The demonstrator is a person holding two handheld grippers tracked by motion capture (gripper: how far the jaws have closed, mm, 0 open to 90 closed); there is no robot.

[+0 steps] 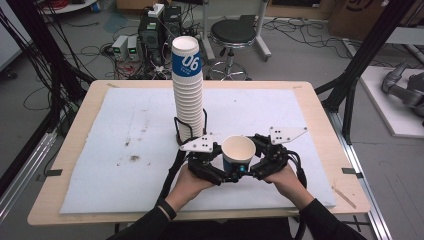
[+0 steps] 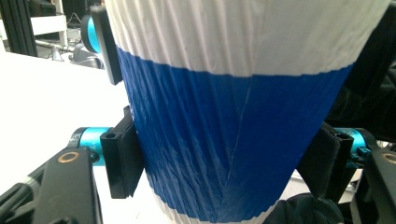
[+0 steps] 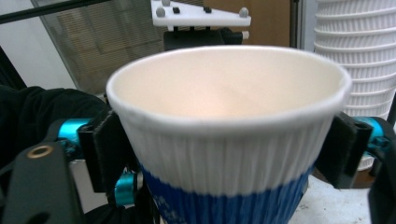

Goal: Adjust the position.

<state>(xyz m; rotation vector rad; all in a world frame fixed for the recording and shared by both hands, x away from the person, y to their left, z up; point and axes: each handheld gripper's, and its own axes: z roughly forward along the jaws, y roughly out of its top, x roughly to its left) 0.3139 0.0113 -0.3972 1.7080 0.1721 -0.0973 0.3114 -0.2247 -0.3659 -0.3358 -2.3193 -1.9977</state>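
Cup (image 1: 238, 152): paper, white over blue, upright, mouth up, long axis vertical; near front edge of table (image 1: 75, 165), just in front of the stack (image 1: 188, 90); its base is hidden behind the grippers in the high view. Left gripper (image 1: 226, 170): fingers (image 2: 122, 156) clamped on the blue band low down; that view cuts off the rim. Right gripper (image 1: 250, 162): fingers (image 3: 105, 149) flank the white band under the rim, touching at both sides, grip uncertain; that view shows the empty interior and the stack's ribbed rims beside it.
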